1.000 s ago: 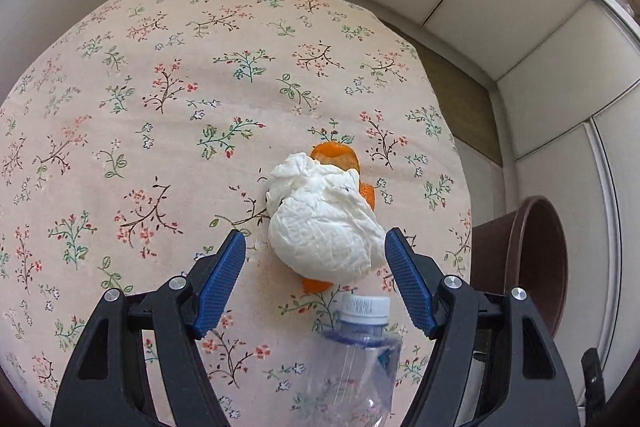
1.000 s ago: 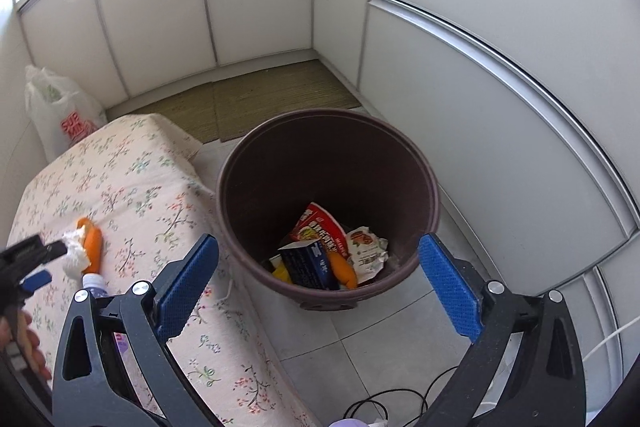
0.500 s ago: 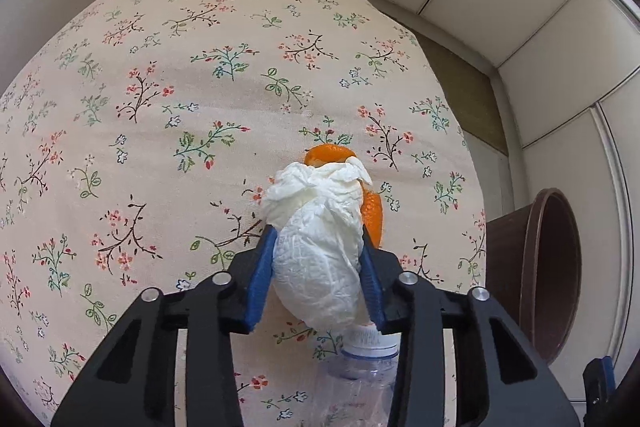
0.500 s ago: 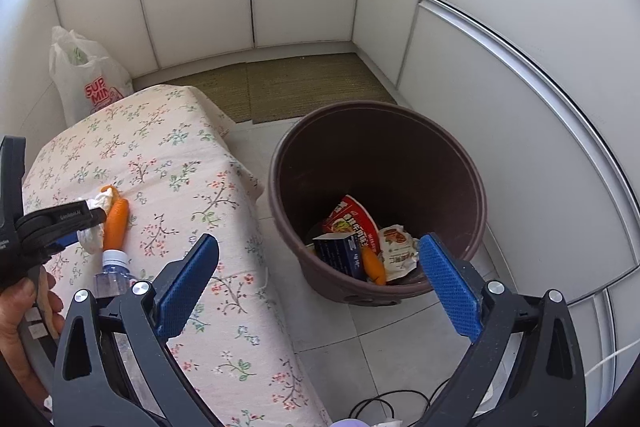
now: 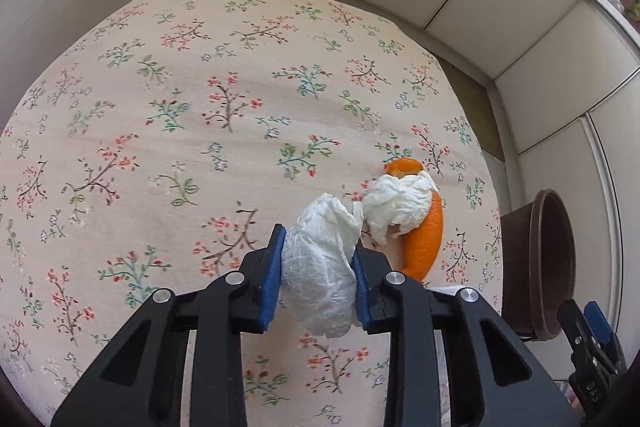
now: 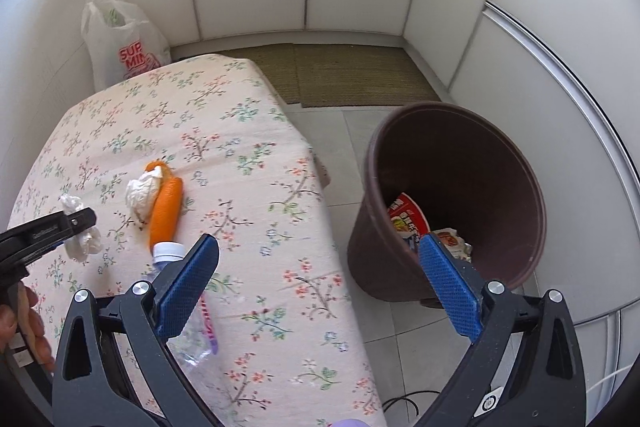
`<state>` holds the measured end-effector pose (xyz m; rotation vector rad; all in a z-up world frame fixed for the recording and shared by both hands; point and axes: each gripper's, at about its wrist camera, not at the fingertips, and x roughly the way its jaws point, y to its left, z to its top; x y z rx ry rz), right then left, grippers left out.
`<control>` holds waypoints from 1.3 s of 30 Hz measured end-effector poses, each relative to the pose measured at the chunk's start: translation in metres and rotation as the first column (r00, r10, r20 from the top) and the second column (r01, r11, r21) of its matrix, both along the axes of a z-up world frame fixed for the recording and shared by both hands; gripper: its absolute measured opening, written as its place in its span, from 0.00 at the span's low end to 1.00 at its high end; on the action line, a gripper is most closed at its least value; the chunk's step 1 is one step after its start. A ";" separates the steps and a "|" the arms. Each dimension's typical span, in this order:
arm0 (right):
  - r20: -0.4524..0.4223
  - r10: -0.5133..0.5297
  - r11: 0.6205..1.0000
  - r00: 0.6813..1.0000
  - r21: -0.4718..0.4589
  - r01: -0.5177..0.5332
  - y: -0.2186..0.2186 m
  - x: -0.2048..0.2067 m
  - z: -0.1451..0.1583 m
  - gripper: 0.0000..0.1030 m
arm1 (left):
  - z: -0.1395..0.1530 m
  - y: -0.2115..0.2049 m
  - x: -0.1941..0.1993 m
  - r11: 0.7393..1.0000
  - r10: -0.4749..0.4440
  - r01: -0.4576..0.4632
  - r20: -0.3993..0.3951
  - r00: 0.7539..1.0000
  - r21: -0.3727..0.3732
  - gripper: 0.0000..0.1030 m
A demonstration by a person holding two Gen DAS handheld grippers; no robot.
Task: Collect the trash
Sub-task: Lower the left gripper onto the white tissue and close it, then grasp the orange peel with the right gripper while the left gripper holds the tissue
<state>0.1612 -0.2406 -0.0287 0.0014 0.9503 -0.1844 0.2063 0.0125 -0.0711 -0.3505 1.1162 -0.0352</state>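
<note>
Trash on the floral table, and the brown bin beside it

A crumpled white tissue wad (image 5: 318,279) is pinched between blue pads, raised just off the cloth as far as the view tells. A 2nd crumpled tissue (image 5: 394,209) lies on the table, draped over a curved strip of orange peel (image 5: 426,243). Just below the peel, a clear plastic bottle (image 6: 188,323) with a white cap lies on its side, partly hidden. The round brown bin (image 6: 452,147) stands on the tiled floor beside the table, holding a red-and-white wrapper (image 6: 408,213) and other crumpled packets
</note>
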 end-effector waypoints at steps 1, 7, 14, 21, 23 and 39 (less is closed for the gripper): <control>0.001 0.008 1.000 1.000 -0.005 -0.008 0.006 0.003 0.000 0.93 | 0.002 0.008 -0.004 1.000 0.007 -0.007 0.002 1.000 0.001 0.29; -0.009 0.070 0.998 0.998 -0.003 -0.070 0.047 0.030 -0.005 0.93 | 0.018 0.068 -0.029 0.998 0.070 -0.070 0.024 0.997 -0.002 0.29; -0.044 0.187 0.980 0.981 0.074 -0.183 0.094 0.067 -0.010 0.93 | 0.036 0.119 -0.061 0.994 0.111 -0.111 0.070 0.991 -0.009 0.29; -0.226 0.211 0.947 0.951 0.290 -0.141 0.090 0.088 -0.044 0.66 | 0.028 0.147 -0.066 0.976 0.168 -0.160 0.042 0.985 -0.150 0.29; -0.257 0.240 0.947 0.936 0.272 -0.168 0.094 0.089 -0.050 0.63 | 0.030 0.148 -0.065 0.975 0.167 -0.158 0.047 0.985 -0.157 0.29; -0.366 0.287 0.956 0.885 0.163 -0.243 0.127 0.098 -0.086 0.30 | 0.027 0.151 -0.061 0.975 0.152 -0.144 0.039 0.988 -0.171 0.29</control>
